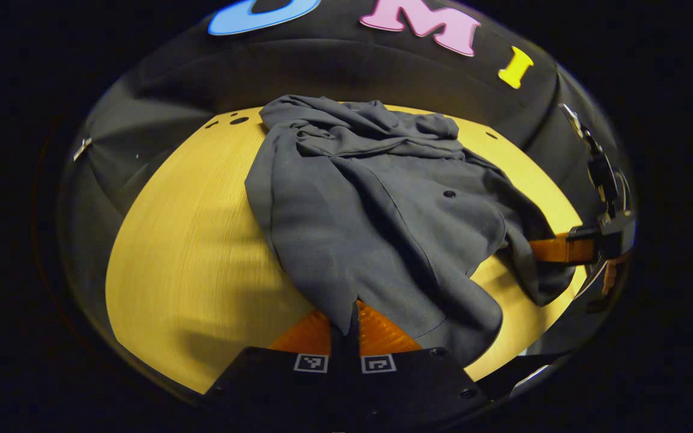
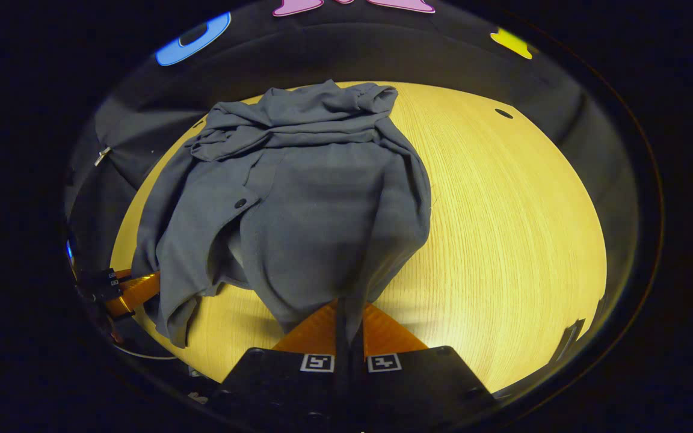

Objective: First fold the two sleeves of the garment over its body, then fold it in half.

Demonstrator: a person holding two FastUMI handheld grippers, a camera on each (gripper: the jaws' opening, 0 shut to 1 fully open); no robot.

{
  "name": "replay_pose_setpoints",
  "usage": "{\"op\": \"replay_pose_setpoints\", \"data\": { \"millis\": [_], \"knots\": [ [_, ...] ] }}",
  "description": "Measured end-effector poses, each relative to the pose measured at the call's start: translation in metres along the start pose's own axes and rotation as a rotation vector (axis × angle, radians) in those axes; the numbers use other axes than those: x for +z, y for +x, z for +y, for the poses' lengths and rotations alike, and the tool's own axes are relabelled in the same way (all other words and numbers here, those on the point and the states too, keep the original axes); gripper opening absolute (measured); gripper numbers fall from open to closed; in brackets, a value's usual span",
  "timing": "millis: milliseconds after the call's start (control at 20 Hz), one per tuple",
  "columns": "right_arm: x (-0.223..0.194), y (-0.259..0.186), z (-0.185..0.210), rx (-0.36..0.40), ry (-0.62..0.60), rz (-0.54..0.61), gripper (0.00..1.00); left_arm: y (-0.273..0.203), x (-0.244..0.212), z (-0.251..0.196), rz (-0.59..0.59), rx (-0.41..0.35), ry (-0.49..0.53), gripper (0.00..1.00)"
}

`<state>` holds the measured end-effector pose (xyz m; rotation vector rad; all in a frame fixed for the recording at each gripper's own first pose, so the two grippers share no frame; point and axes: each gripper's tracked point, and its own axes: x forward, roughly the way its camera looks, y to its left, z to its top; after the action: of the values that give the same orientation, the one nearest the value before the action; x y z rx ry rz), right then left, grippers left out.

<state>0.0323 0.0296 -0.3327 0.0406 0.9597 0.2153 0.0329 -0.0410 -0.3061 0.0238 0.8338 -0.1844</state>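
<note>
A dark grey button-up shirt (image 1: 376, 204) lies rumpled on the yellow wooden table (image 1: 190, 240), its far end bunched in folds. My left gripper (image 1: 352, 316) is shut on a near edge of the shirt, lifting the cloth off the table. In the right gripper view the same shirt (image 2: 310, 198) rises like a tent toward my right gripper (image 2: 346, 313), which is shut on another near edge. The right gripper (image 1: 557, 249) also shows at the right of the left gripper view, with cloth hanging from it. The left gripper (image 2: 133, 291) appears at the lower left of the right gripper view.
The table's bare wood (image 2: 503, 228) stretches wide to the right of the shirt in the right gripper view. Small dark holes (image 1: 238, 120) mark the table's far edge. The booth's black cloth wall (image 1: 346, 66) stands close behind the table.
</note>
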Motion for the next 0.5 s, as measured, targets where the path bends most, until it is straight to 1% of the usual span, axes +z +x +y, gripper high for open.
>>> {"op": "replay_pose_setpoints", "data": {
  "millis": [50, 150, 300, 500],
  "knots": [
    [0.001, 0.000, -0.001, 0.008, 0.009, -0.008, 0.05, -0.004, 0.006, 0.001, -0.022, -0.005, -0.035, 0.06],
    [0.009, -0.006, 0.000, 0.034, 0.038, -0.031, 0.05, -0.015, 0.018, 0.000, -0.068, -0.008, -0.073, 0.06],
    [0.021, -0.018, 0.002, 0.073, 0.091, -0.067, 0.05, -0.036, 0.041, -0.006, -0.130, -0.016, -0.104, 0.06],
    [0.036, -0.030, 0.007, 0.115, 0.070, -0.100, 0.05, -0.054, 0.067, -0.015, -0.180, -0.028, -0.173, 0.06]
  ]
}}
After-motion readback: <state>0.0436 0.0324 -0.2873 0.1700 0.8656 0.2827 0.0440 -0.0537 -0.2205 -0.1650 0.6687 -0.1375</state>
